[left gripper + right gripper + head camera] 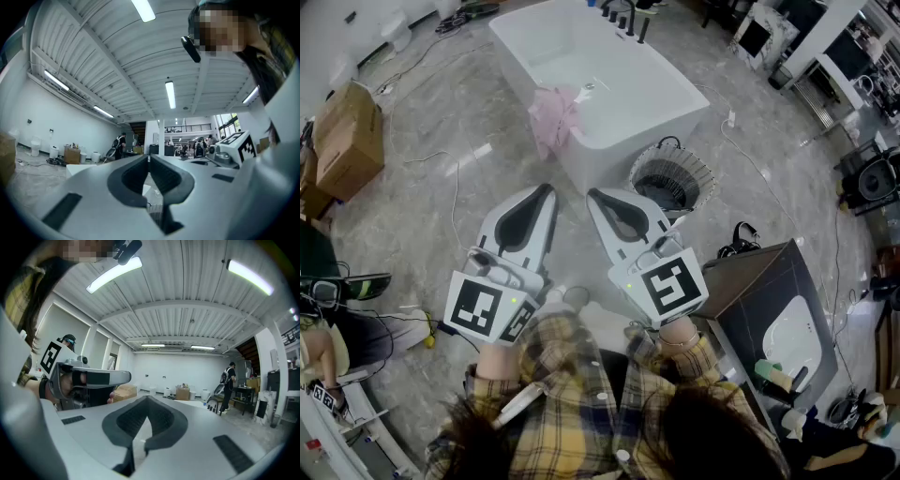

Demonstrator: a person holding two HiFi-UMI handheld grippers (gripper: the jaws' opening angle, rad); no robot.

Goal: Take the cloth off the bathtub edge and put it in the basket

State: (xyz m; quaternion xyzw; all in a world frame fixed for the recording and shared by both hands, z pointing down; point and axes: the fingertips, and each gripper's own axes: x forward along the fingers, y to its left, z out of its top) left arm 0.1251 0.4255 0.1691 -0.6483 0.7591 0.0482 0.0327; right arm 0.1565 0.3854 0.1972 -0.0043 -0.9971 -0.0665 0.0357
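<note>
Cloth [554,120] of pale pink hangs crumpled over the near left edge of the white bathtub [675,105], part of it on the rim and part draped down the outer wall; nothing touches the cloth. Just beside the tub's near corner, on the grey marbled floor [450,197], stands the round wire basket [701,172], dark inside and apart from the cloth. Dark tap fittings [625,19] stand at the tub's far end. Nearer the person, the left tongs [551,190] and the right tongs [590,194] are held side by side and roughly level, tips towards the tub and well short of it. The left gripper view shows the left tongs pressed together at the tips with nothing between them, and the right gripper view shows the right tongs likewise closed and empty. Plaid sleeves [581,375] lead back from both. A cardboard box [349,139] sits at the far left, and a dark cabinet [759,281] with a white basin [792,339] stands at the right.
</note>
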